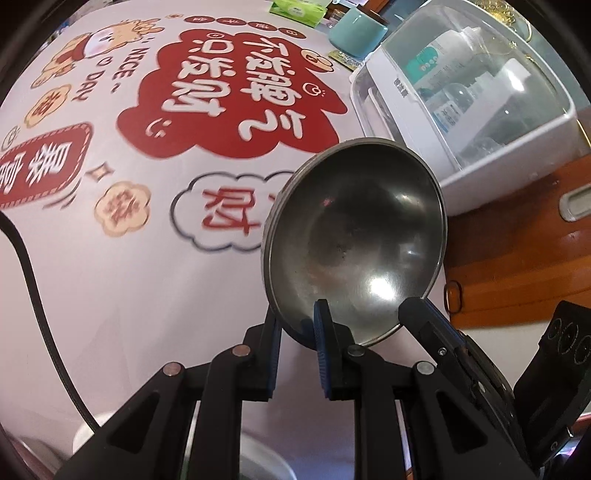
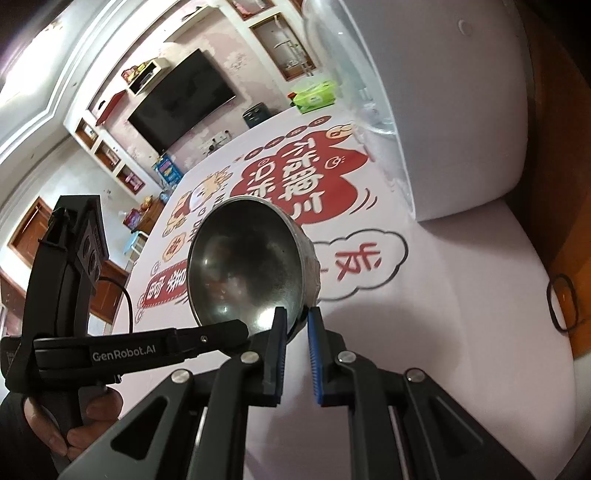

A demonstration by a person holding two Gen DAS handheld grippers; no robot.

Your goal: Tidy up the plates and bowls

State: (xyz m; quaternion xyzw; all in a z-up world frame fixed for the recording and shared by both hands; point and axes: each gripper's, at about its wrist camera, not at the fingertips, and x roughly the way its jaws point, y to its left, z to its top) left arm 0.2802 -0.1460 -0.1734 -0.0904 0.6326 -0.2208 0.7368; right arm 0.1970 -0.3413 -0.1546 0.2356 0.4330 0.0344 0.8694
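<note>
A steel bowl hangs tilted above the printed white tablecloth, its hollow facing the cameras. My left gripper is shut on the bowl's lower rim, one pad inside and one outside. The right gripper's black finger meets the same rim further right. In the right wrist view the same bowl is pinched at its lower right rim by my right gripper. The left gripper reaches in from the left, held by a hand.
A white cabinet with a clear lid holding bottles stands at the right of the table. A teal mug and a green packet sit at the far edge. White dishes show below the left gripper. A black cable runs at left.
</note>
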